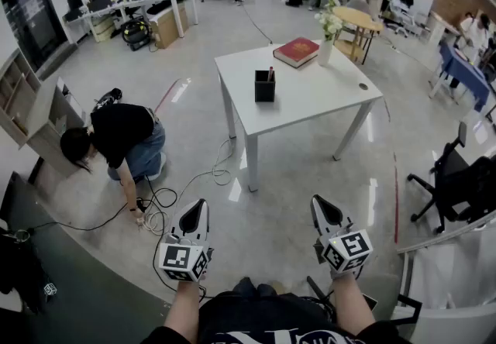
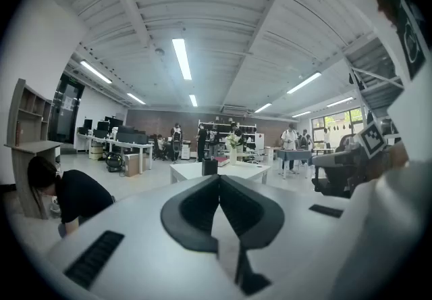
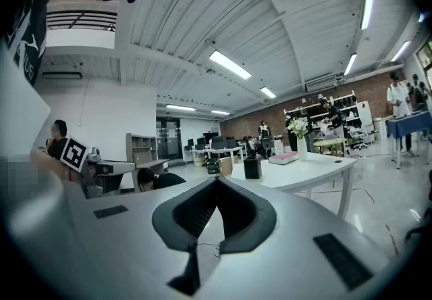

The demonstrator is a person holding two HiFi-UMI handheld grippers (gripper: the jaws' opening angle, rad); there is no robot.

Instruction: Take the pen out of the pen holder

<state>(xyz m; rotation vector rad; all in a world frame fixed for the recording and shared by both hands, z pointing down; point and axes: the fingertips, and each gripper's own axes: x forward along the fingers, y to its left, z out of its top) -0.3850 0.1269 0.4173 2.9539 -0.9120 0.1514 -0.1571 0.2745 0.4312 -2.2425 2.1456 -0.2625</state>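
Left gripper: the person's white left gripper (image 1: 197, 209) with black jaws is hovering over the grey floor, well short of the table. Its jaws are pressing together at the tips, with nothing between them.
Right gripper: the matching right gripper (image 1: 321, 204) is hovering beside the left one at about the same level. Its jaws are also pressing together, with nothing caught in them.
Pen holder: the black square pen holder (image 1: 265, 87) is standing upright on the white rectangular four-legged table (image 1: 329, 98), toward the table's left side in the head view, well apart from both grippers.
Pen: a slim dark pen with a reddish top (image 1: 270, 72) is sticking up above the holder's rim, too small for further detail.
Far edge of table: a red hardcover book (image 1: 296, 52) is lying flat, and a white vase of pale flowers (image 1: 325, 46) is standing just beside it.
Floor, left of table: a person in a black top and jeans (image 1: 120, 137) is crouching, one hand reaching down to the loose black cables (image 1: 167, 197).
Right side: a black wheeled office chair (image 1: 457, 184) is standing well apart from the table.
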